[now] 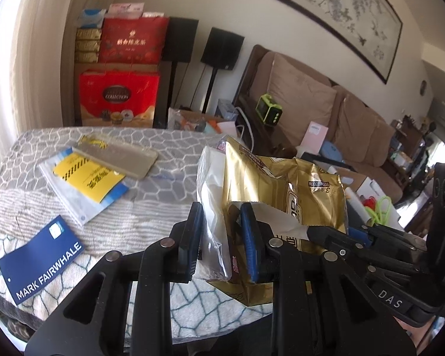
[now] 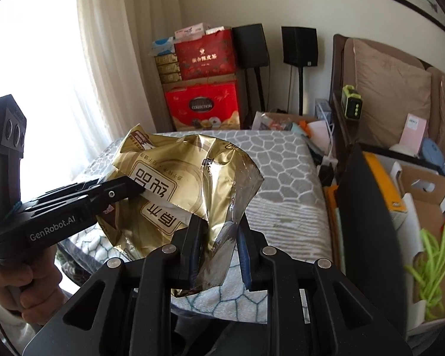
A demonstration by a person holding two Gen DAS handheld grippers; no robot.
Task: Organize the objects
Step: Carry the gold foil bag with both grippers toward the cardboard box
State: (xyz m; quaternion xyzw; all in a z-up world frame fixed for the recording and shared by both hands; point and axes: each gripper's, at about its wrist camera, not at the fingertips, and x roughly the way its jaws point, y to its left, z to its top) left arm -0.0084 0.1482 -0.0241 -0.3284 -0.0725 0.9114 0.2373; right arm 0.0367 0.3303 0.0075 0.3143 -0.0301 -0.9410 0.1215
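A crinkled gold foil bag (image 1: 281,178) with a clear plastic wrapper at its left side hangs above the cloth-covered table (image 1: 151,213). My left gripper (image 1: 222,210) is shut on the bag's left end, blue pads pressing on foil and plastic. My right gripper (image 1: 311,232) comes in from the right and clamps the bag's other edge. In the right wrist view the gold foil bag (image 2: 178,178) is spread between both tools. There my right gripper (image 2: 219,222) pinches its lower right flap, and my left gripper (image 2: 138,187), held by a hand (image 2: 23,284), bites the left side.
On the table lie a blue card (image 1: 41,264), a yellow-and-white plastic packet (image 1: 86,184) and a gold phone (image 1: 118,157). Red gift boxes (image 1: 118,101) stack behind; a brown sofa (image 1: 311,103) is right. A black panel (image 2: 368,222) and a cardboard box (image 2: 424,195) flank the table's right side.
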